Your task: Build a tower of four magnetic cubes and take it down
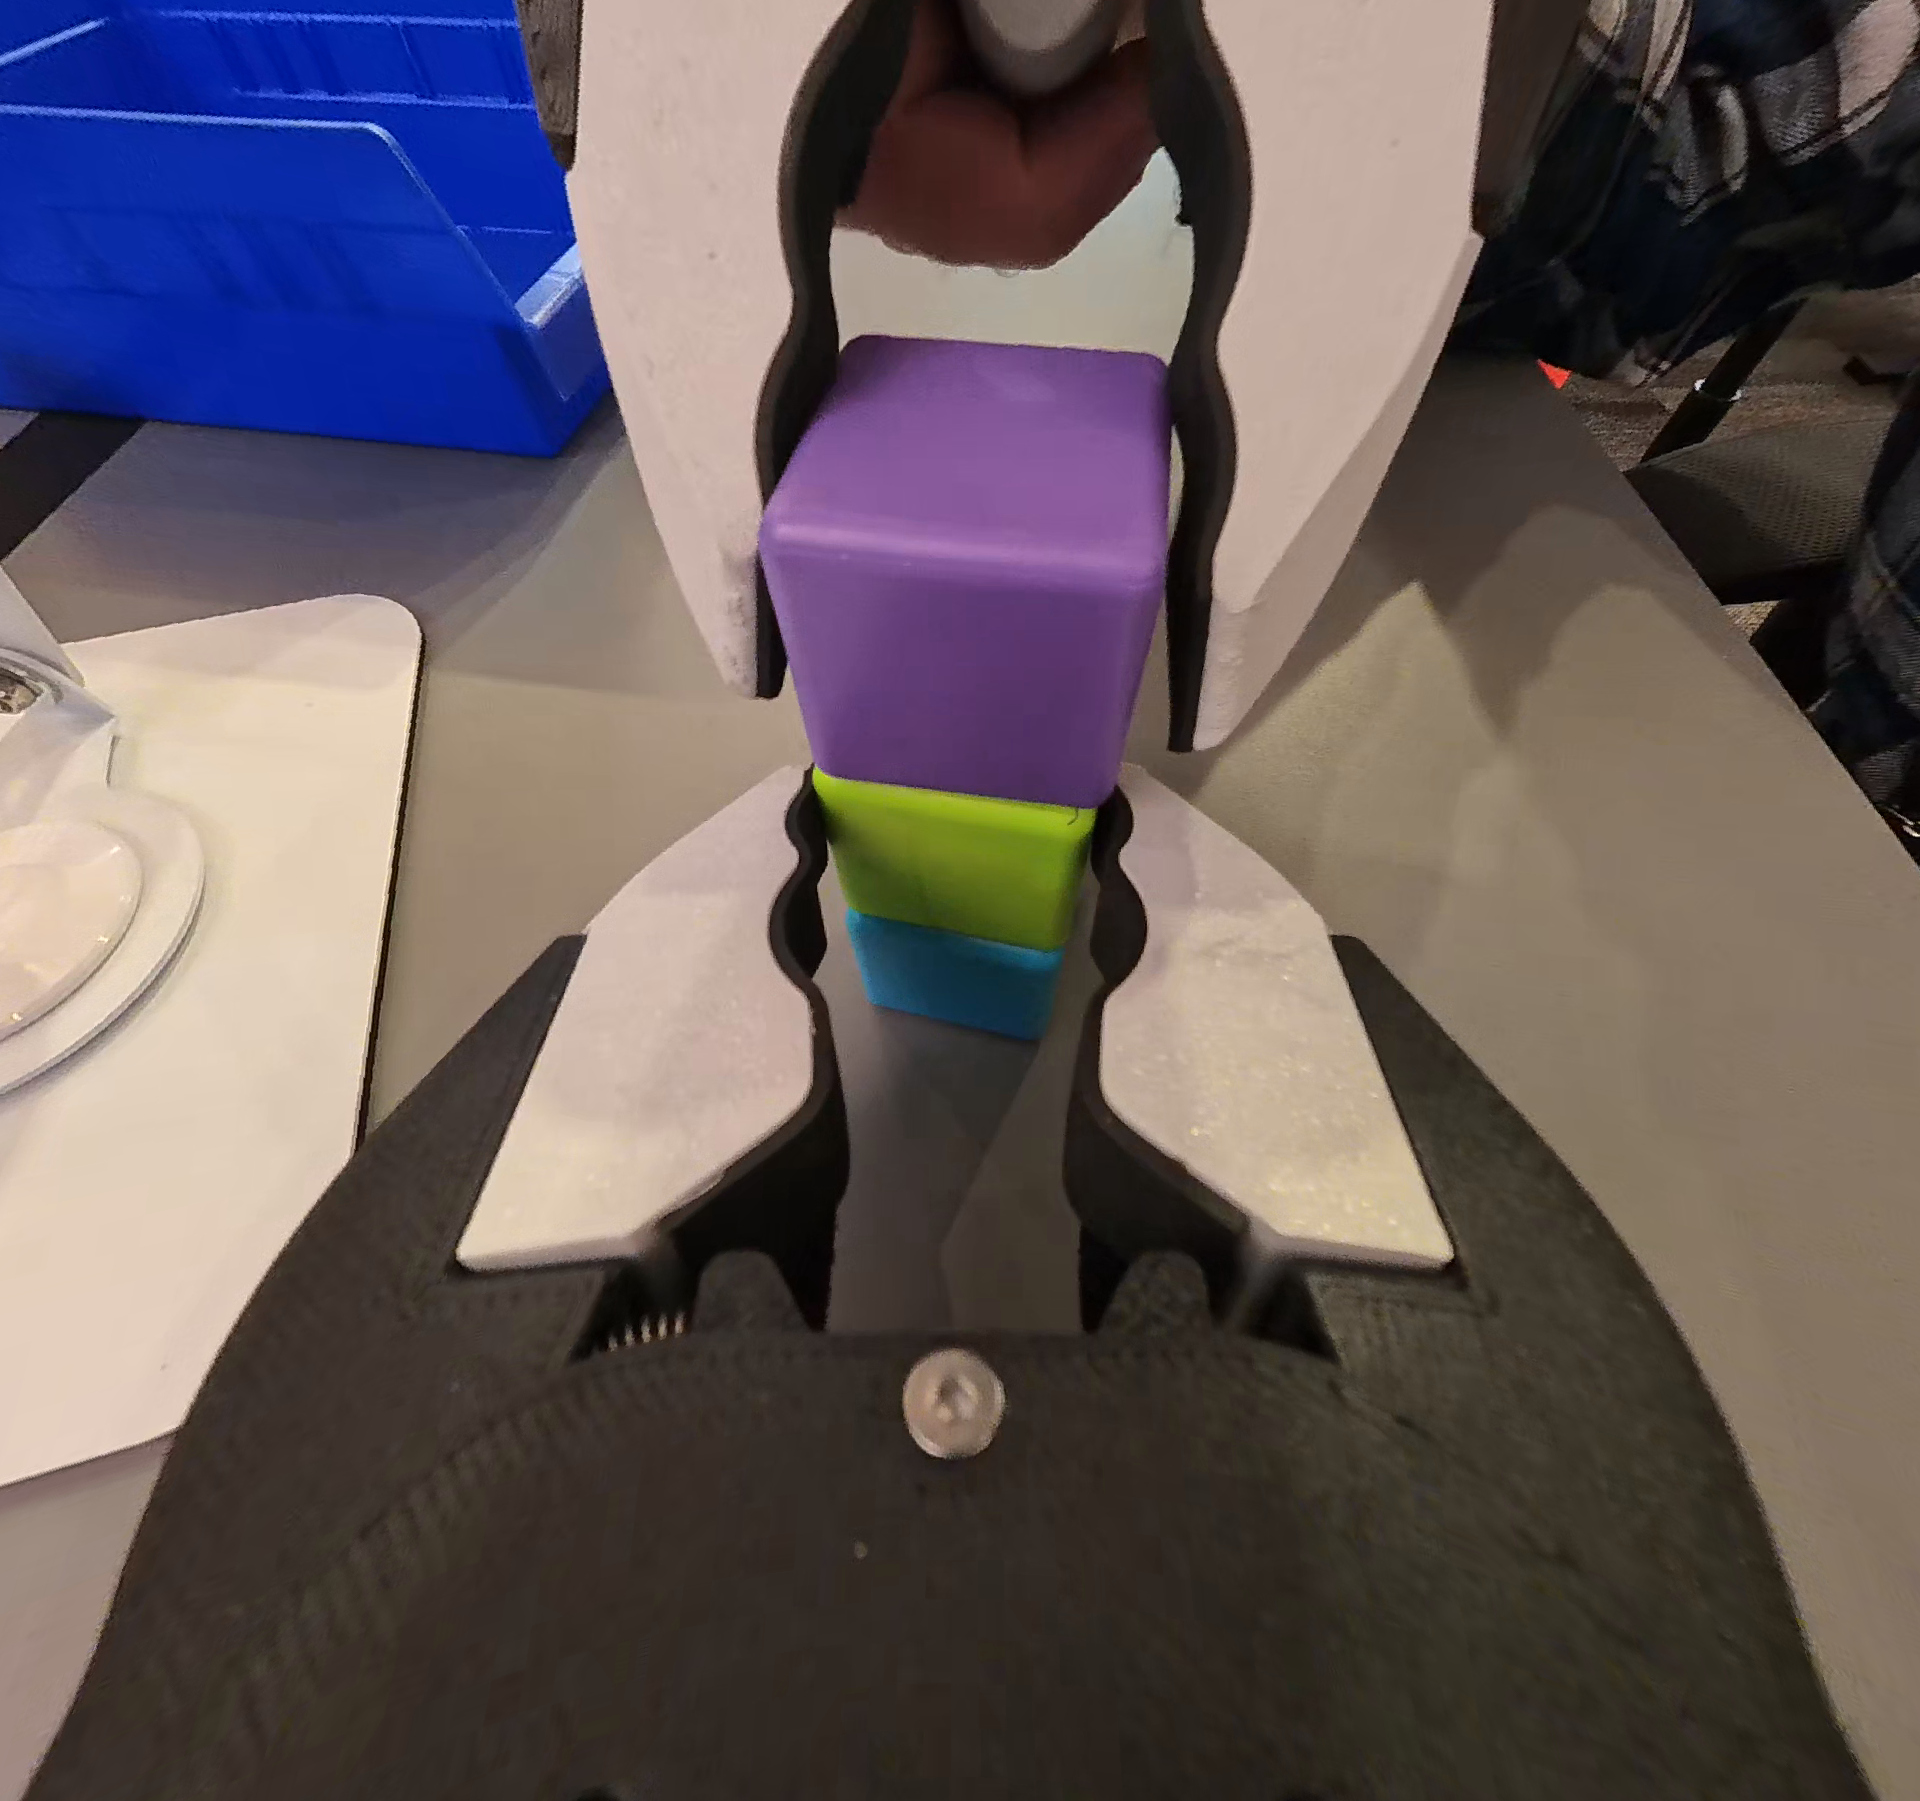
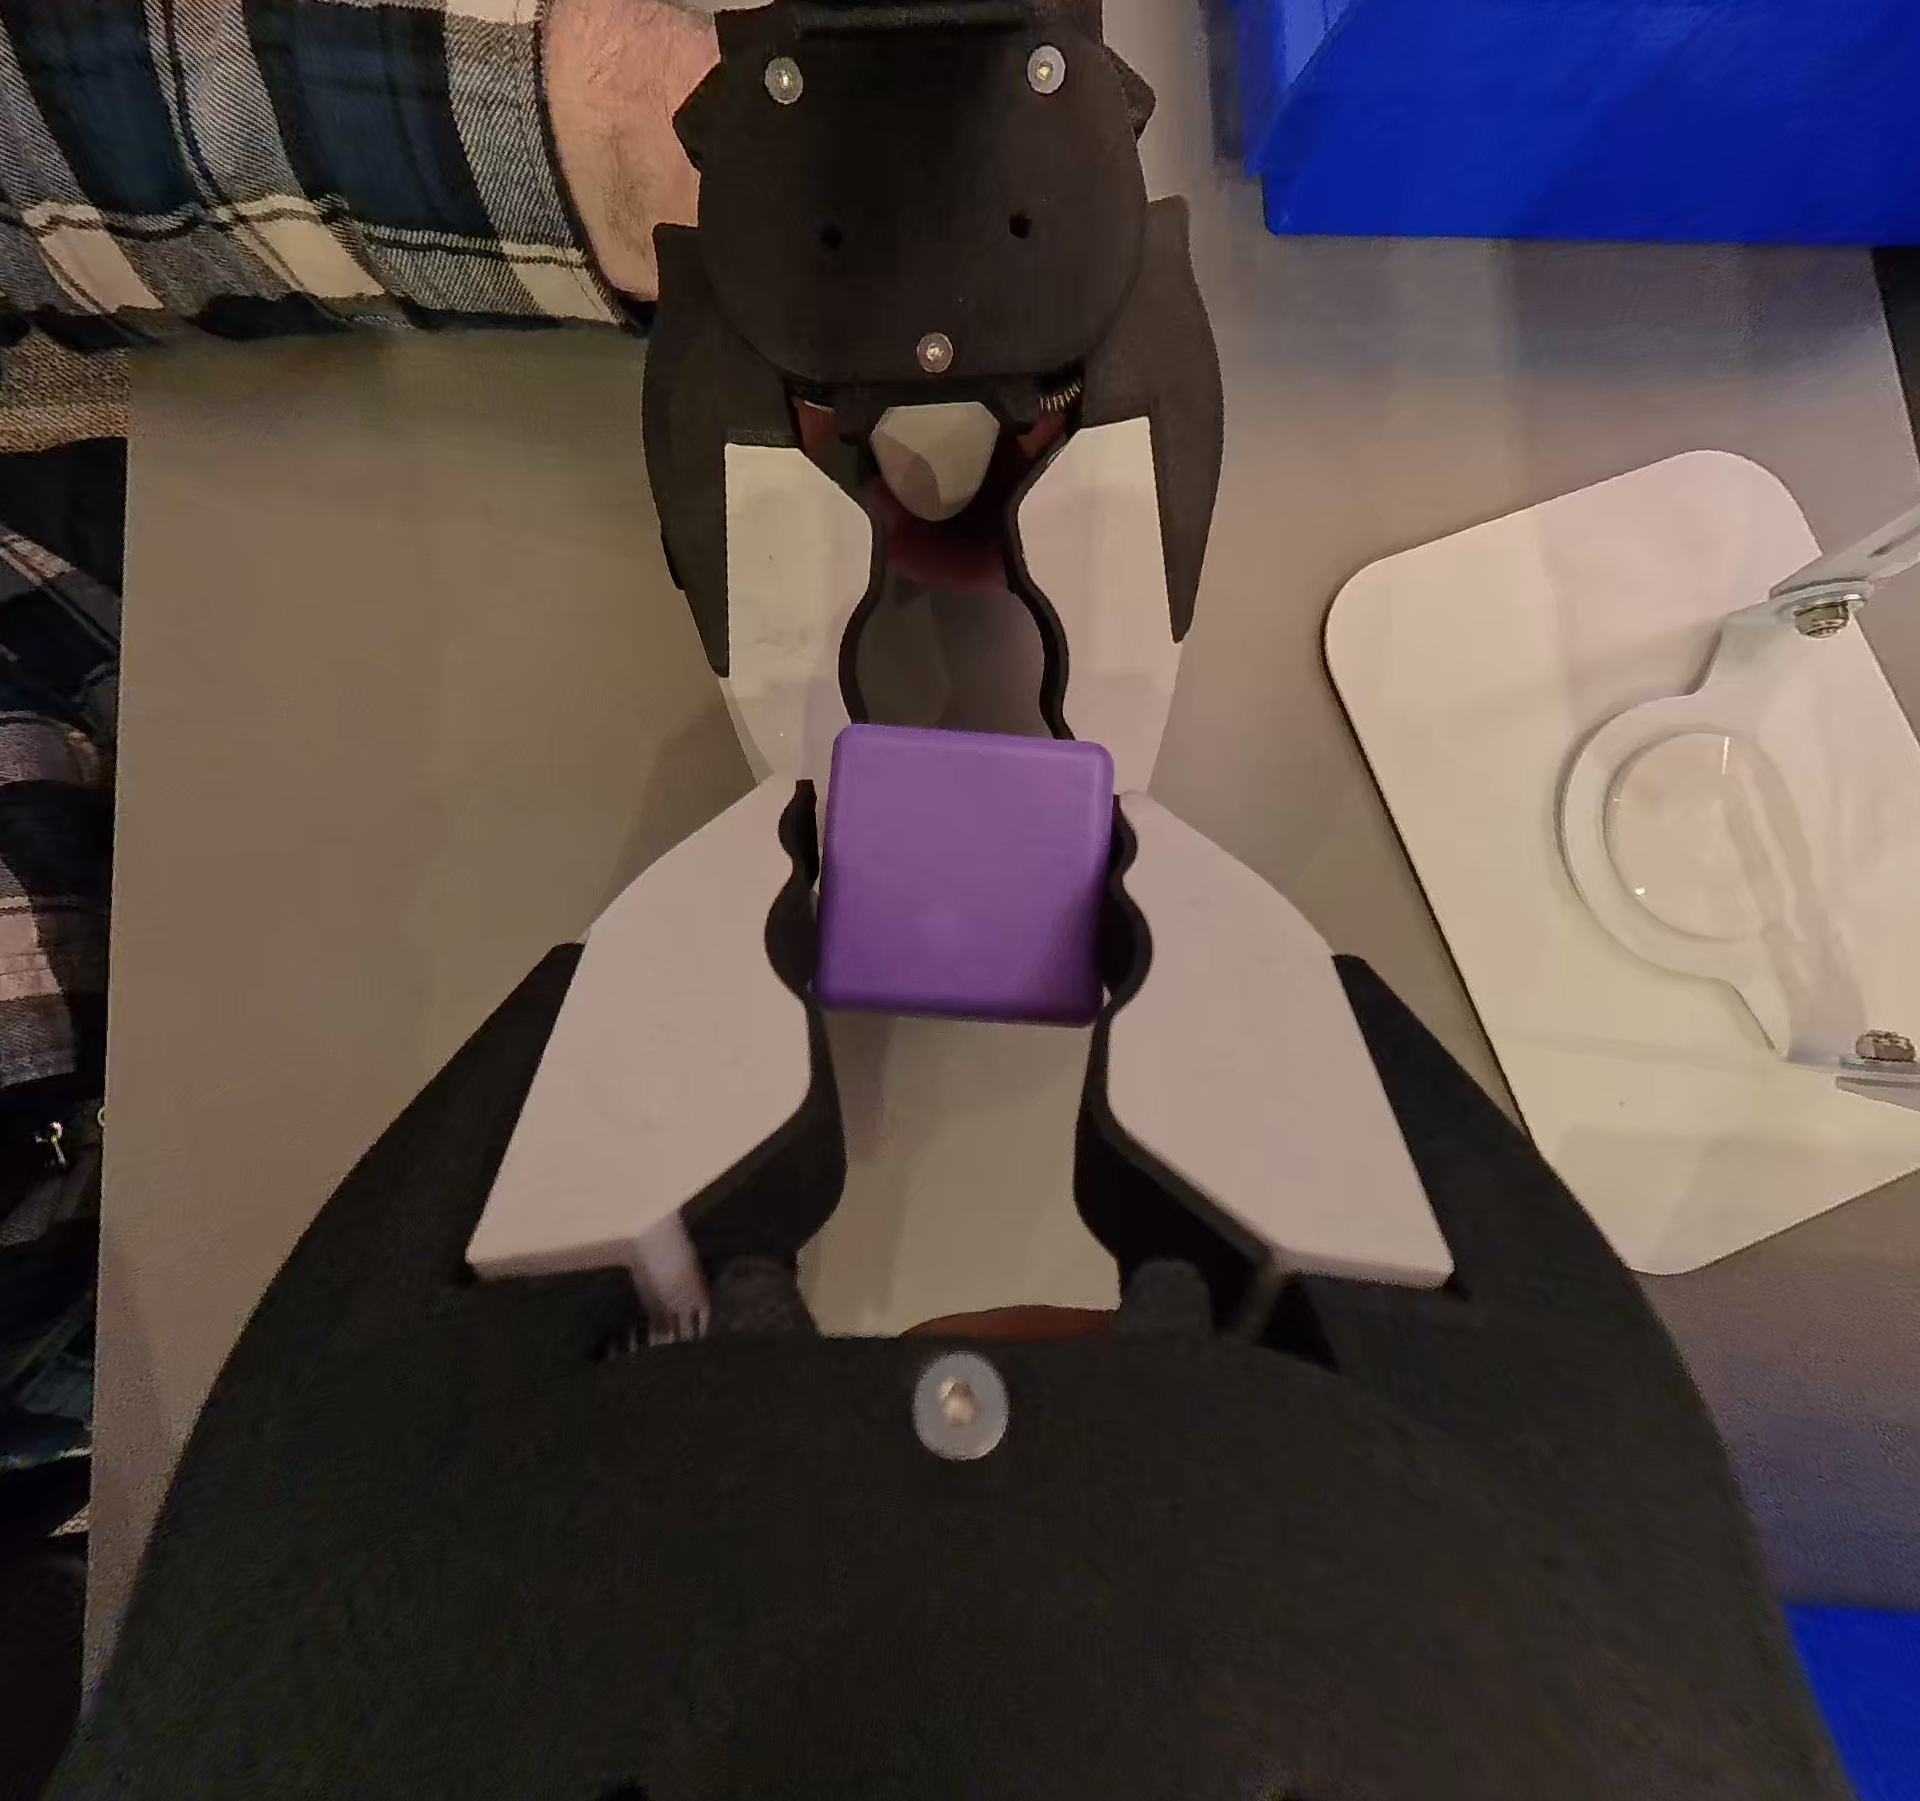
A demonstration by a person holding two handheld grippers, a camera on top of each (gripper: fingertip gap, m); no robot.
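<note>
My left jaws clamp the green cube [image 1: 954,863] mid-stack above the blue cube [image 1: 951,984] and my right jaws grip the purple cube [image 2: 961,878] on top, so next I judge a straight pull against the magnets.

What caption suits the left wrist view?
Left gripper clamps the green cube; right gripper grips the purple cube above it.

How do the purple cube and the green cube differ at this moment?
The purple cube sits on top of the stack, while the green cube is in the middle, between it and the blue cube. The right gripper, coming from above, grips the purple cube; the left gripper clamps the green cube from the side. Both share the same rounded cube shape and stand aligned in one tower.
</note>
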